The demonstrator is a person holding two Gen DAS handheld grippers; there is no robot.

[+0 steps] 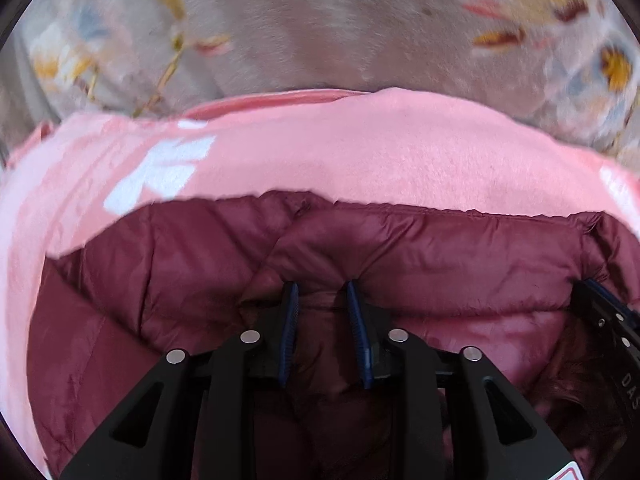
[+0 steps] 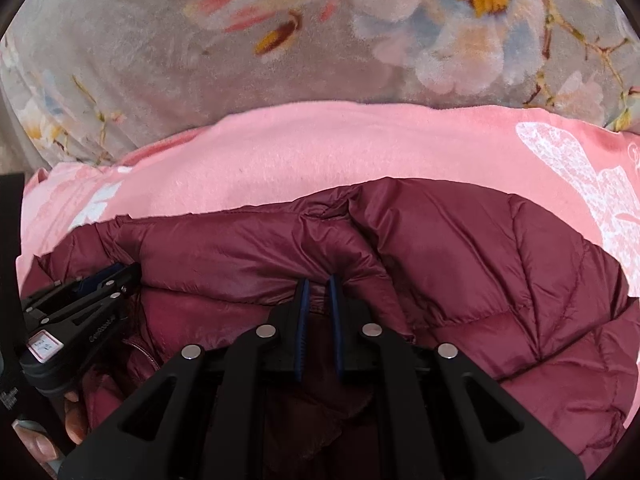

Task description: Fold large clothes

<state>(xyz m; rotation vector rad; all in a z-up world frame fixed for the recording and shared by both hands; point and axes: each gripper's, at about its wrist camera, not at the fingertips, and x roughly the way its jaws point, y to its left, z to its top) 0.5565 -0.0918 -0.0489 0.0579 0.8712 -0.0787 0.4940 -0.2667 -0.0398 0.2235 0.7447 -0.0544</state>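
Both grippers, left (image 1: pixel 322 286) and right (image 2: pixel 319 280), are pinching the glossy quilted maroon jacket (image 2: pixel 460 248), which is lying puffy on a fuzzy pink garment (image 2: pixel 320 148) over the floral blanket (image 2: pixel 140 60).

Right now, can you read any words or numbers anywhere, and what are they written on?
"DAS": only these letters show on the black body of the right gripper, cut off at the picture's edge.
Raised lettering on the left gripper: too blurred to read.
Red-bordered sticker on the left gripper: marks too small to read.
White print on the pink blanket: a pattern; the script at its edge is unreadable.
The maroon puffer jacket shows no text.
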